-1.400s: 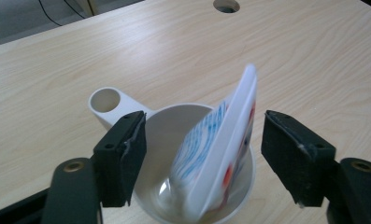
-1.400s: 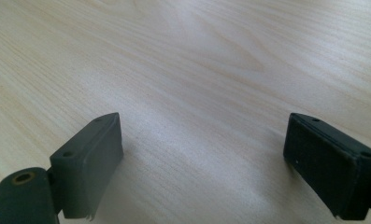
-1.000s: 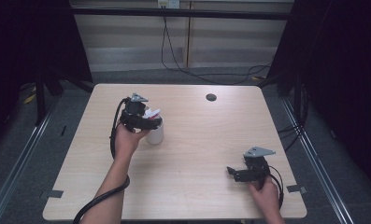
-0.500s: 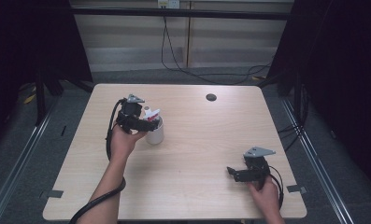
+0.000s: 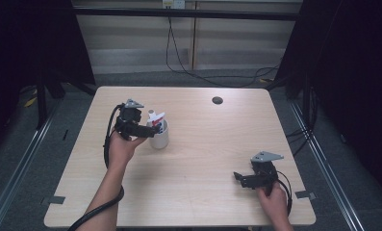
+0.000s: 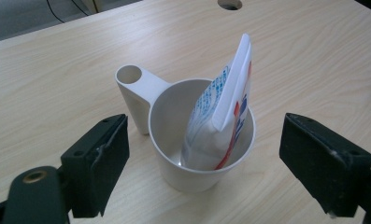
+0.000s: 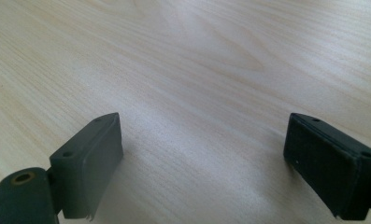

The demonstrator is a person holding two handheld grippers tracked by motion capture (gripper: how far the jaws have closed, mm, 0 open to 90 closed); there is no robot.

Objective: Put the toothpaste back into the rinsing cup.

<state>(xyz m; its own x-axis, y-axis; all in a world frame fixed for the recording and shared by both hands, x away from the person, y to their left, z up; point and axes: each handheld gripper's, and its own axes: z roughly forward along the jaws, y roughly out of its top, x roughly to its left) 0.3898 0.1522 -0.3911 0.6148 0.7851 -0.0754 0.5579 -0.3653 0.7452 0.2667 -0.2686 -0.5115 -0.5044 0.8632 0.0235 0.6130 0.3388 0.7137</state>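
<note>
Pale wood grain covered the table [image 5: 203, 159], seen from above with 2 forearms coming in from the bottom edge. Nearest, at the lower right, the right gripper [image 5: 246, 179] lay low over the bare wood, well apart from everything else. In the right gripper view its 2 black jaws stood wide with nothing but tabletop between them.

Farther in, on the left half of the table, the left hand [image 5: 121, 147] held the left gripper [image 5: 147, 130] just beside a white cup [image 5: 159, 137]. In the left gripper view the cup [image 6: 199, 140] stood upright on the wood between the 2 jaws, which had just been opening and stood wide on either side without touching it. The cup's handle [image 6: 136, 93], pierced by a round hole, pointed toward the left jaw. A soft white packet [image 6: 220, 121] with blue and red print stood on end inside the cup, leaning against the rim and rising above it.

At the far edge, a small round hole [image 5: 217, 100] was set in the tabletop.
</note>
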